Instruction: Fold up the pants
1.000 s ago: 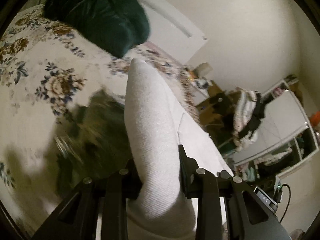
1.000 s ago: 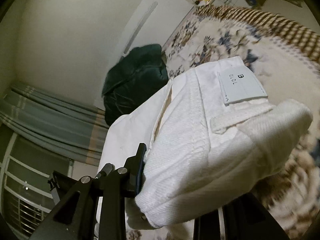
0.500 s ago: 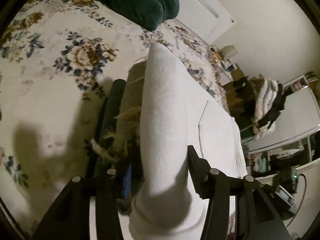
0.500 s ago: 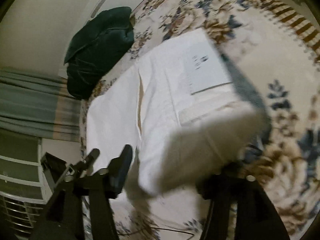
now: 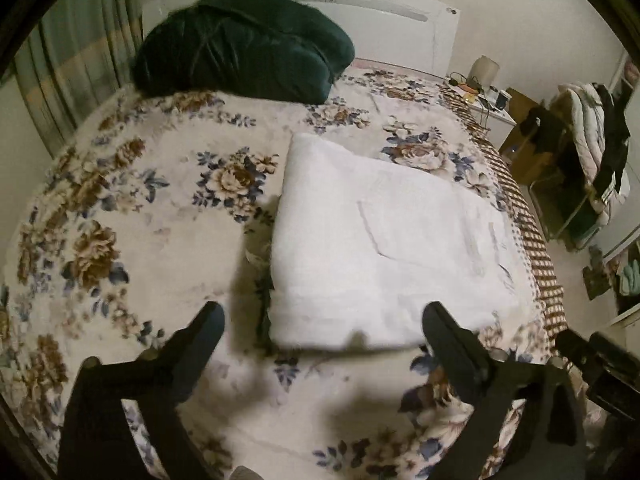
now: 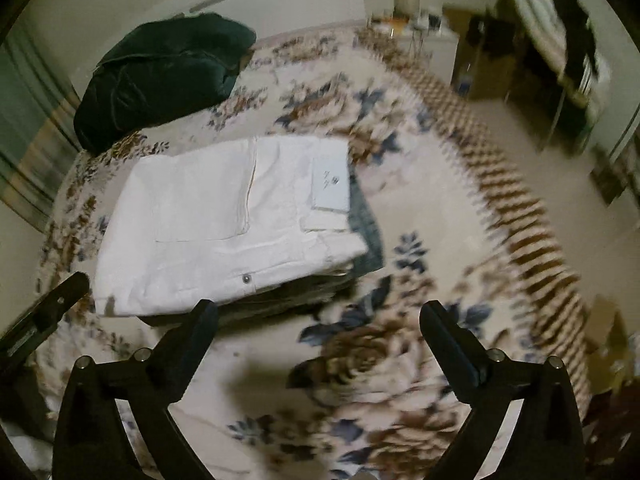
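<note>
Floral bed [image 5: 120,240], dim room. White pants [image 5: 384,248] lie folded atop a darker garment [image 6: 364,220]. Left gripper [image 5: 320,324] and right gripper [image 6: 316,316]: jaws opening wide, nothing between. Risk: a withdrawing finger snags the near edge, undoing the fold.

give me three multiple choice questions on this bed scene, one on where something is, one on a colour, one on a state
1. Where do the white pants lie?
A. folded on the floral bedspread
B. on the floor
C. hung on the rack

2. What colour is the bundle by the headboard?
A. red
B. dark green
C. yellow

3. What is between the jaws of the left gripper and the right gripper?
A. one trouser leg each
B. a pillow
C. nothing

Answers:
1 A, a flat folded stack rests on the flower print.
2 B, it is deep green in both views.
3 C, both stand wide, opening, clear of the pants.
</note>
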Demonstrator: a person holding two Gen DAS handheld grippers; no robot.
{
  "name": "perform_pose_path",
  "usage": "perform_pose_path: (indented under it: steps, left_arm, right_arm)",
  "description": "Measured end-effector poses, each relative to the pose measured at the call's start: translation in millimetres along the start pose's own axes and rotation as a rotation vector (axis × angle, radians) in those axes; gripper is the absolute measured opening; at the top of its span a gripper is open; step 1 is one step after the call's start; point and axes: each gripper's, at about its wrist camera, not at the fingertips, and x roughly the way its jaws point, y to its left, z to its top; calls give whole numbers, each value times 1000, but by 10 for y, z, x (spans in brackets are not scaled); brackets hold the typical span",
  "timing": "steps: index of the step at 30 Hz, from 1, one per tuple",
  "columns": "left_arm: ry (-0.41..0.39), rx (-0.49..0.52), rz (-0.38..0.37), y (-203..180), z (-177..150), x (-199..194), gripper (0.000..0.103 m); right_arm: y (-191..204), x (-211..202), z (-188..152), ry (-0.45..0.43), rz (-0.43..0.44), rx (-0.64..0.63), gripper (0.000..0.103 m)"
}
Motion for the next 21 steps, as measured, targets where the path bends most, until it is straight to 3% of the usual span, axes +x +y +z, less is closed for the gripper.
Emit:
perform_pose_path:
  steps: [8, 21]
  left_arm:
    - [-84, 17, 14, -209, -218, -907, 103]
    - [-225, 40, 52, -587, -754, -2584, 103]
  right_arm:
    - [-122, -1013, -257, -126, -67, -34, 103]
    - [-314, -3156, -1009, -299, -6, -125, 103]
